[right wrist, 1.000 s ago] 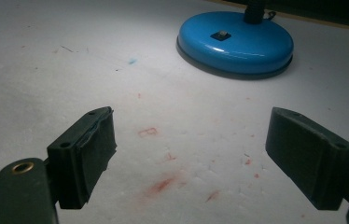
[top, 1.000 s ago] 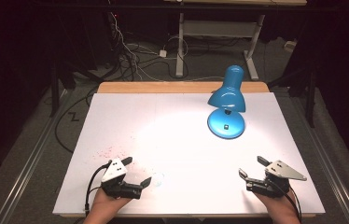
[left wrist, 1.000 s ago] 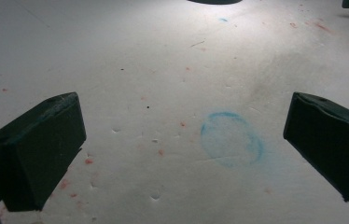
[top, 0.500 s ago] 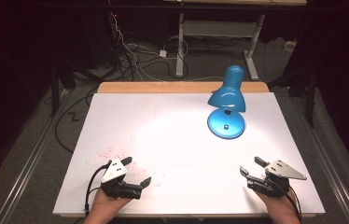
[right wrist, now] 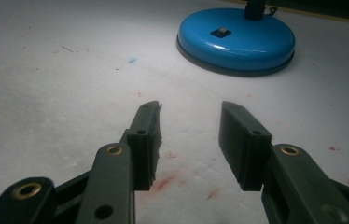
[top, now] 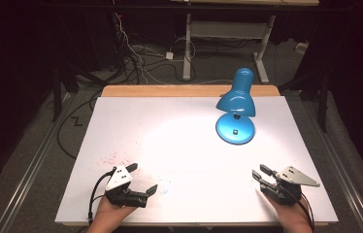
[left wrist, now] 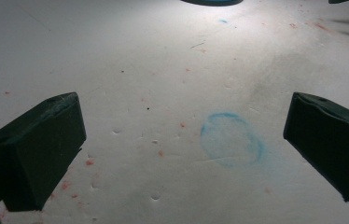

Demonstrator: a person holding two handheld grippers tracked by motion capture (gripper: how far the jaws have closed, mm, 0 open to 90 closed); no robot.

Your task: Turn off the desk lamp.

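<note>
While nothing lies between either pair of jaws, both grippers are held low at the near edge of the white table [top: 121, 126], as if in readiness; the left gripper [top: 141, 178] is kept with its jaws wide apart, a faint blue ring mark [left wrist: 231, 139] on the surface lying between them; the right gripper [top: 261, 174] has just been closing, its jaws now partly apart on empty air; it is aimed at the blue desk lamp [top: 236, 109], which stands lit well beyond it, toward the far right of the table, presumably placed there to light the work surface.
</note>
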